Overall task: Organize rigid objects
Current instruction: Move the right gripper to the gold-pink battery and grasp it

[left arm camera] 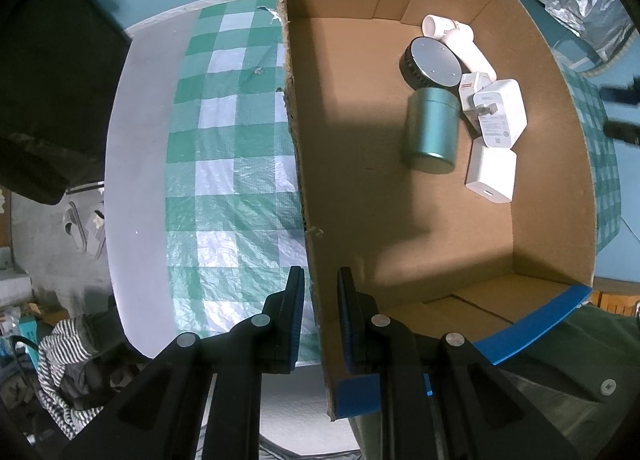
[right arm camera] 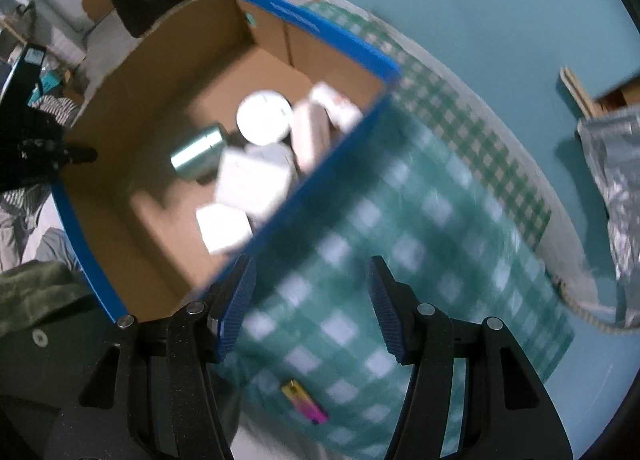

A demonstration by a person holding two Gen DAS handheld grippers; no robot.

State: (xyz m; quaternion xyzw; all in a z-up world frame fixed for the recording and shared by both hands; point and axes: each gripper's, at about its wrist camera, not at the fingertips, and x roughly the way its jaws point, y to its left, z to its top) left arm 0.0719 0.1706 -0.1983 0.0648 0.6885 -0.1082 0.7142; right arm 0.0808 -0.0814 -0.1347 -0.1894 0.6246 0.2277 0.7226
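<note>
The left gripper (left arm camera: 320,316) straddles the side wall of the cardboard box (left arm camera: 304,188), its pads narrow about the wall. In the box's far corner lie a teal tin (left arm camera: 432,130), a black disc (left arm camera: 432,64) and white chargers (left arm camera: 500,112). The right gripper (right arm camera: 310,300) hangs wide over the checked cloth (right arm camera: 400,220), near a small lighter (right arm camera: 304,406).

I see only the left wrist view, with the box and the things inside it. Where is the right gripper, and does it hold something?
Observer: The right gripper is open and holds nothing. It is over the checked cloth, just outside the blue wall of the box.
Operator: Is any object lying outside the box on that side?
Observer: Yes. One small pink and yellow object lies on the cloth, between the fingers in the picture but closer to the camera.
</note>
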